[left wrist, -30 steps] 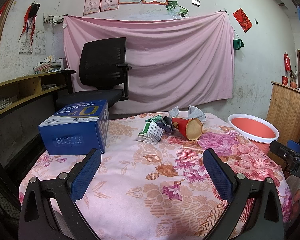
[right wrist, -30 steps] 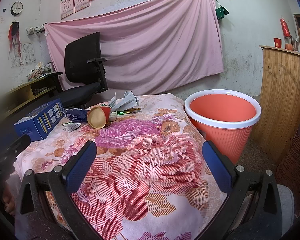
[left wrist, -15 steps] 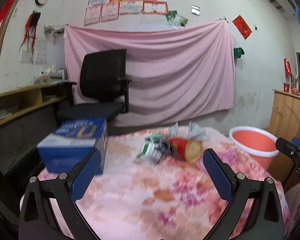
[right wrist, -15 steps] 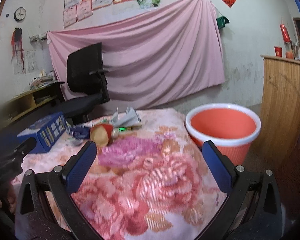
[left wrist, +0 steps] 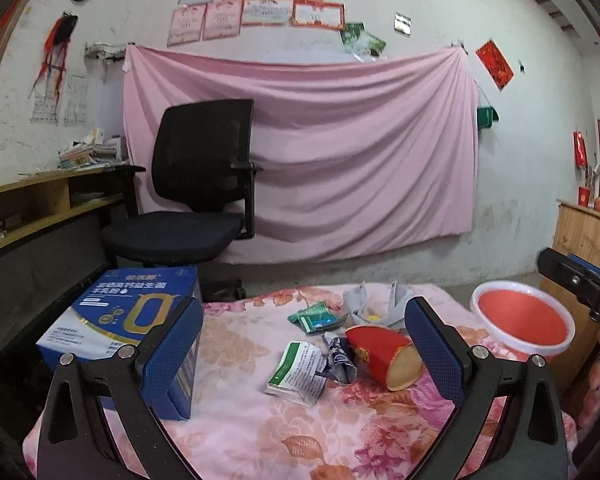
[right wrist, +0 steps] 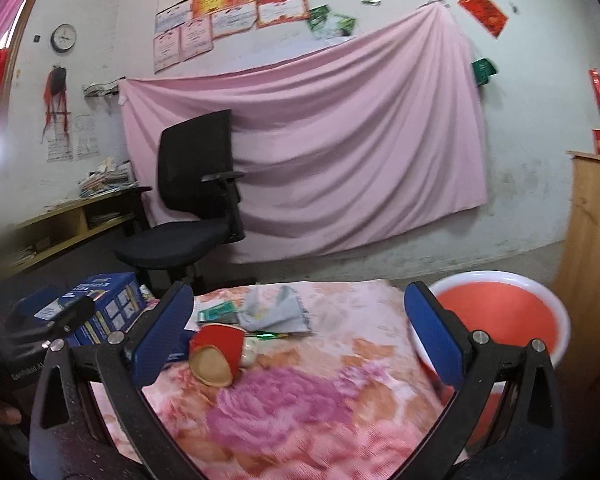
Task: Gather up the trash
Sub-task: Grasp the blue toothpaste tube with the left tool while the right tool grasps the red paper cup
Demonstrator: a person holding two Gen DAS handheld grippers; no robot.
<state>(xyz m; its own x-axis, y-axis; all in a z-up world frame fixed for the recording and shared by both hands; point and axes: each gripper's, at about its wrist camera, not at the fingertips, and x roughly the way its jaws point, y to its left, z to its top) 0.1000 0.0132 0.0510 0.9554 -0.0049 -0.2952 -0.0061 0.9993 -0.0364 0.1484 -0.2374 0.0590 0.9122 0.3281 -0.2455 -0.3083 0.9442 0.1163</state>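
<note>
From the left wrist, a white-green packet (left wrist: 296, 374) shows.

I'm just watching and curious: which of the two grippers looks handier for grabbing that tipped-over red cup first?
Probably the left gripper: the red cup lies right between its open fingers. In the right gripper's view the cup sits off toward its left finger, though the orange bin is on that side.
</note>
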